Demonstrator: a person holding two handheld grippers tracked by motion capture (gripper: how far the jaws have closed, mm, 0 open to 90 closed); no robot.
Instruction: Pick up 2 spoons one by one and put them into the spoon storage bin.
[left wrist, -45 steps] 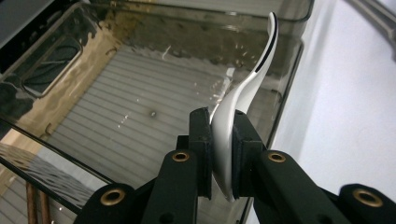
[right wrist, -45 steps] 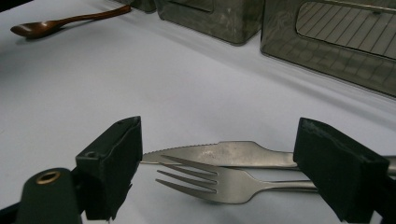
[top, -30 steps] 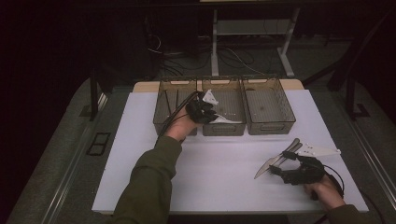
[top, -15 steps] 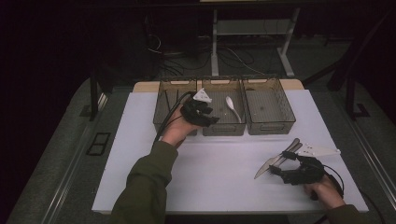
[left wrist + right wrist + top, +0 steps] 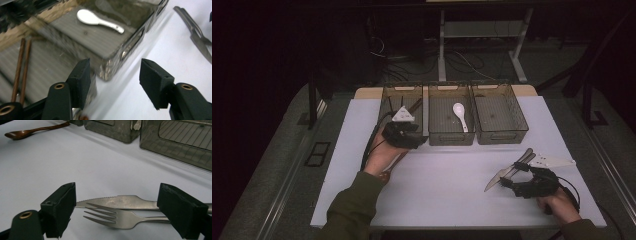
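A white spoon (image 5: 460, 116) (image 5: 98, 20) lies in the middle bin (image 5: 451, 137). My left gripper (image 5: 412, 136) (image 5: 113, 67) hovers at the front of the left bin (image 5: 388, 107), open; its jaws have just been opening and nothing is between them. Two brown chopsticks (image 5: 21, 67) lie in that left bin. My right gripper (image 5: 513, 181) (image 5: 117, 188) rests low over the white table near its front right, open. A steel fork (image 5: 117, 216) and a knife (image 5: 120, 202) (image 5: 499, 175) lie flat on the table between its jaws, and the pads do not press on them.
The right bin (image 5: 499, 112) stands beside the other two at the table's far side. A brown wooden spoon (image 5: 32, 131) (image 5: 388, 172) lies on the table under the person's left hand. The white tabletop (image 5: 447, 185) stretches between the two hands.
The white spoon has been let go and now lies in the middle bin. My left gripper has opened and drawn back leftward to the left bin's front. The right gripper has not moved.
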